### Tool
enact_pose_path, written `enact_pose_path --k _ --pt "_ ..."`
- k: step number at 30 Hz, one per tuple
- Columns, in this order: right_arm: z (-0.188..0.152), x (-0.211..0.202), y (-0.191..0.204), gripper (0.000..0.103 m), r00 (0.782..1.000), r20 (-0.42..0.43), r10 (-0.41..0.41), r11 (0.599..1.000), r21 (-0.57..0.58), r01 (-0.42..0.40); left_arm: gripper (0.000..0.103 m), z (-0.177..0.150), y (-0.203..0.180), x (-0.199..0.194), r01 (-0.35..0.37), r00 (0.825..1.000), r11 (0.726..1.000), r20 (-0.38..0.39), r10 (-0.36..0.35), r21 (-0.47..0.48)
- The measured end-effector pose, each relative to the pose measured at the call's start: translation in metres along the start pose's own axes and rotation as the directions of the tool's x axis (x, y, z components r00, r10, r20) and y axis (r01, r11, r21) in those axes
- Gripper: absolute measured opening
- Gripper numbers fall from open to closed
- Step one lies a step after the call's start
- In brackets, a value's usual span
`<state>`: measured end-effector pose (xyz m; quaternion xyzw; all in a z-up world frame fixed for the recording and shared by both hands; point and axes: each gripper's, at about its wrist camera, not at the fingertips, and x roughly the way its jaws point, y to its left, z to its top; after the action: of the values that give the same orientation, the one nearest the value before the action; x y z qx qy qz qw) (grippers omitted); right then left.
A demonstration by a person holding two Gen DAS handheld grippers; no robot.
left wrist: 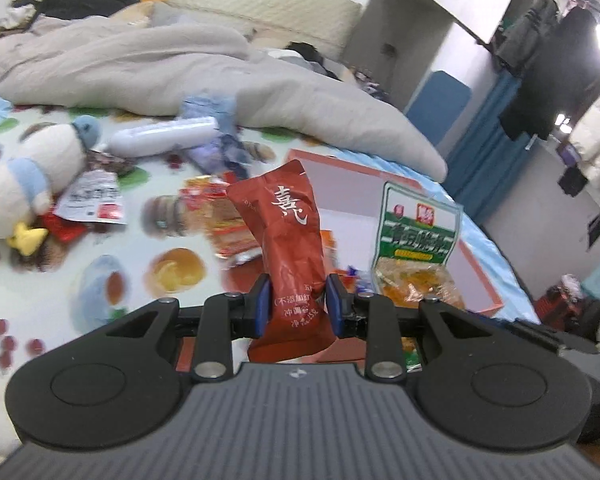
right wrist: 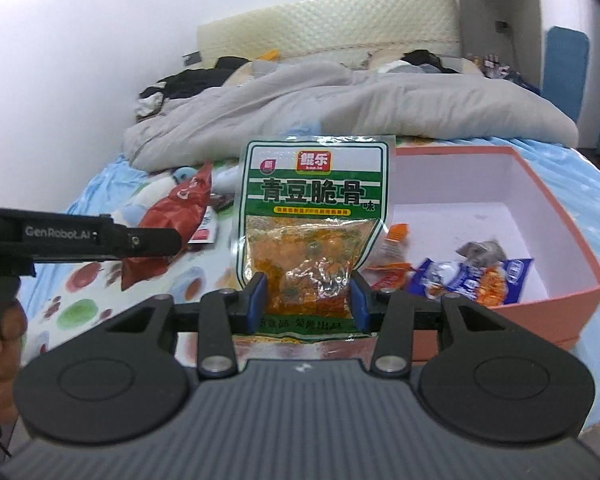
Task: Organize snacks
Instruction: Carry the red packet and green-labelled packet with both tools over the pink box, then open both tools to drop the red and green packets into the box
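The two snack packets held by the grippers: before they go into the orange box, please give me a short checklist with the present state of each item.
1. Left gripper shut on red packet: ok.
2. Right gripper shut on green packet: ok.
3. Orange box open: ok.
4. Free white floor in the box beside the blue packet: ok.
5. Packets clear of each other: ok.
6. Grip firm enough: cannot tell.
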<state>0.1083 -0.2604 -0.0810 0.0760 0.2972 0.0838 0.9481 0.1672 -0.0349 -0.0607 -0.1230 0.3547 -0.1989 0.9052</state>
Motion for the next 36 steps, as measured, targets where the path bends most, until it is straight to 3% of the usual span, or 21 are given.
enact_pose_path --k 17,36 --pt "0.013 0.014 -0.083 0.046 0.993 0.01 -0.114 0.989 0.091 0.113 0.034 0.026 -0.073 0.079 0.07 0.997 0.994 -0.048 -0.066 0.086" --pt "0.03 0.104 -0.149 0.046 0.988 -0.088 -0.128 0.981 0.133 0.139 0.034 0.07 -0.088 0.215 0.12 0.977 0.986 -0.188 -0.097 0.112"
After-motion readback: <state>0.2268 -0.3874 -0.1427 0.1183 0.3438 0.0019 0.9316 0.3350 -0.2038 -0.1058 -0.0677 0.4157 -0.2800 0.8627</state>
